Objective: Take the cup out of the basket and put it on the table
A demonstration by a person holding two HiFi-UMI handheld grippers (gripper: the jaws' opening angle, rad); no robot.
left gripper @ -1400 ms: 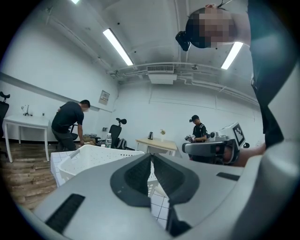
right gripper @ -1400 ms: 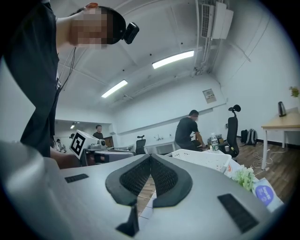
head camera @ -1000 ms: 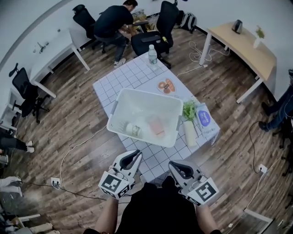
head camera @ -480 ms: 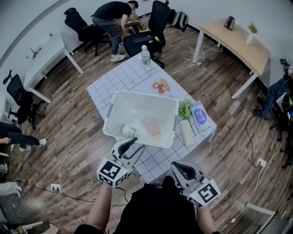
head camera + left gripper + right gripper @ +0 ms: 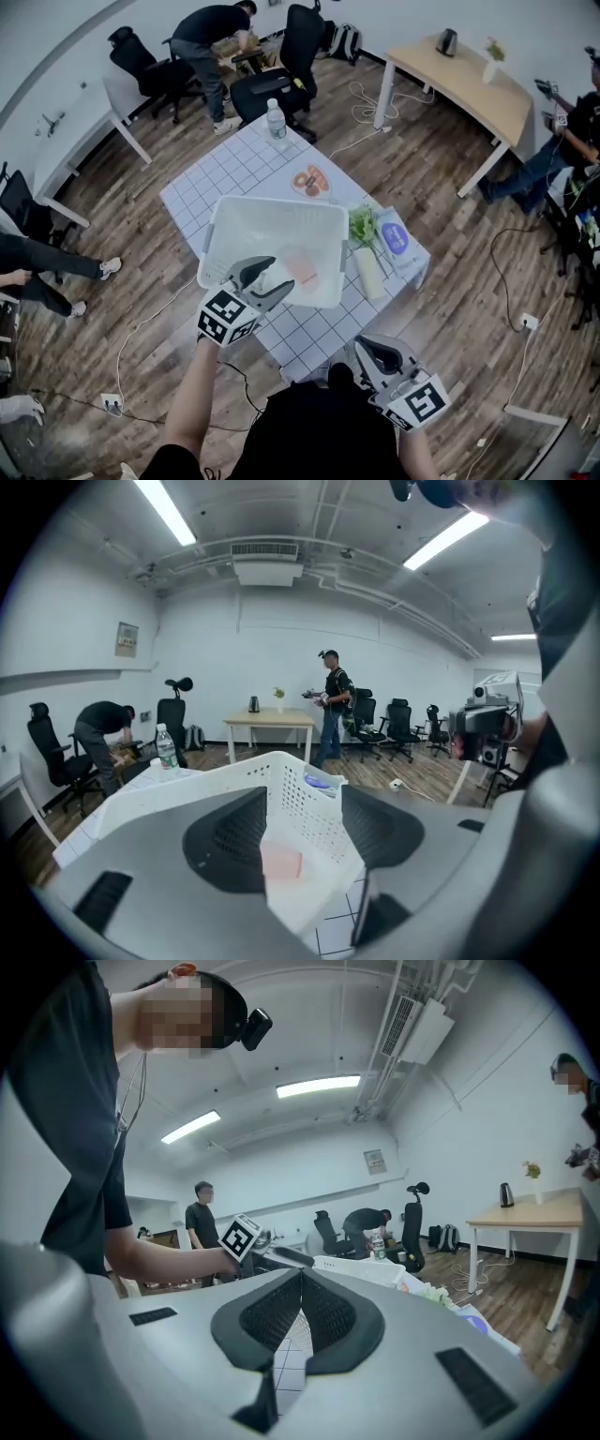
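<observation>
1. Left gripper [image 5: 265,279]: the jaws stand wide apart and have just been opening, with nothing pressed between the pads. It hangs over the near left corner of the white basket [image 5: 272,201], tilted down into it. In the left gripper view the basket's corner rim sits in the gap, and a pink patch shows through the wall below it.
2. Right gripper [image 5: 367,349]: the jaws are shut tight on each other and hold nothing. I have it low, close to my body, off the near edge of the table [image 5: 230,164] and well apart from the basket.
3. Cup [image 5: 302,267]: I take the pink thing in the near part of the basket for the cup. It looks to be lying on its side, but it is too blurred to be sure. It lies just beside the left jaws and, as far as I can see, is not touched. A pale item [image 5: 279,278] next to it is half hidden under that gripper, so I cannot identify it.
4. Table layout: a water bottle [image 5: 275,119] stands at the far corner and a plate of food [image 5: 311,181] lies beyond the basket. Leafy greens [image 5: 362,225] and a blue packet [image 5: 396,239] lie to the basket's right. Bare checked cloth shows on the near side for a set-down.
5. Status (my judgement): only the reach is in hand. Still to do are the grasp, the lift over the rim, the placing on the table and the release.
</observation>
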